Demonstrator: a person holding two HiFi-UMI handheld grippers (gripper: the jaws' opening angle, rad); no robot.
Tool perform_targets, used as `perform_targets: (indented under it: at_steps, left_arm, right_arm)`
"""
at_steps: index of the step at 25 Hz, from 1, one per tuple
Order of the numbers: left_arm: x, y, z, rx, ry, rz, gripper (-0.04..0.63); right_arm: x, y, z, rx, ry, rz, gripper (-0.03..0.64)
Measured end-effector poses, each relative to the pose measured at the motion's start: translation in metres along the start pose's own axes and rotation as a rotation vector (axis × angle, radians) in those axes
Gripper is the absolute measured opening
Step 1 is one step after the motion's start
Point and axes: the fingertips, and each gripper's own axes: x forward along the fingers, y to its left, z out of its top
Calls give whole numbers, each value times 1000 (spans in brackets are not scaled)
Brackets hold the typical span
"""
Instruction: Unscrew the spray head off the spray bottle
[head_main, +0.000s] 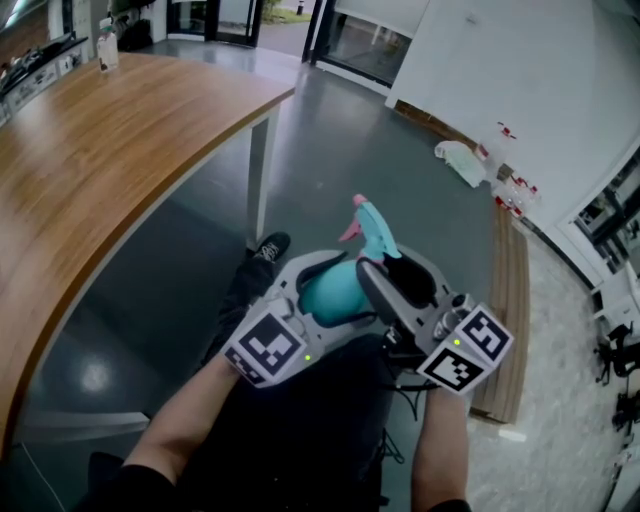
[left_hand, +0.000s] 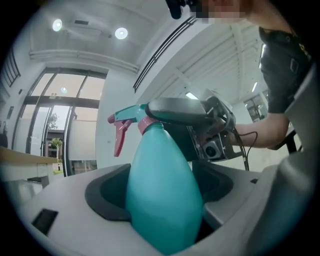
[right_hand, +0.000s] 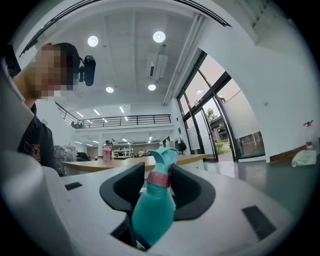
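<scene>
Wood desk (head_main: 120, 150) fills 10 o'clock in head view, grey floor (head_main: 330, 150) runs 12 to 3. Neither carries the job: you've got it in mid-air over your lap, at 6.

Your left tool (left_hand: 165, 172) pinches the teal spray bottle (left_hand: 162, 210) round its fat body, jaws pressed on both sides. Your right tool (right_hand: 159, 175) comes in from the bottle's 4 o'clock. Its jaws are spread either side of the neck, w/ no clear press on anything.

The spray head (right_hand: 163, 156) is on the bottle, pointing to abt 12. The pink collar (right_hand: 160, 178) sits btwn the right jaws. The pink trigger (left_hand: 119, 137) is at the neck's 9 in left gripper view.

Risks, IMO:
- Only one tool carries the bottle & the body looks smooth & tapered, so a soft pinch could let it slide out & drop to the floor.
- Close the right tool too far fwd & you clamp the trigger, not the collar. Then the head flexes or sprays & the thread won't turn.
- Squeeze the body too hard & any liquid may push out as the thread loosens.
- If the body spins w/ the collar, you get nowhere.
</scene>
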Motion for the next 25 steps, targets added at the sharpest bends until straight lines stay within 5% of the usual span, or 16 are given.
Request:
perform_targets:
  at_steps: [8, 25]
  left_arm:
    - [2, -3, -7, 22, 12, -11, 396]
    - [2, -5, -41, -40, 106, 0, 396]
  right_arm:
    - [1, -3, -8, -22, 55, 10, 158]
    - [-7, -9, 61, -75, -128, -38, 156]
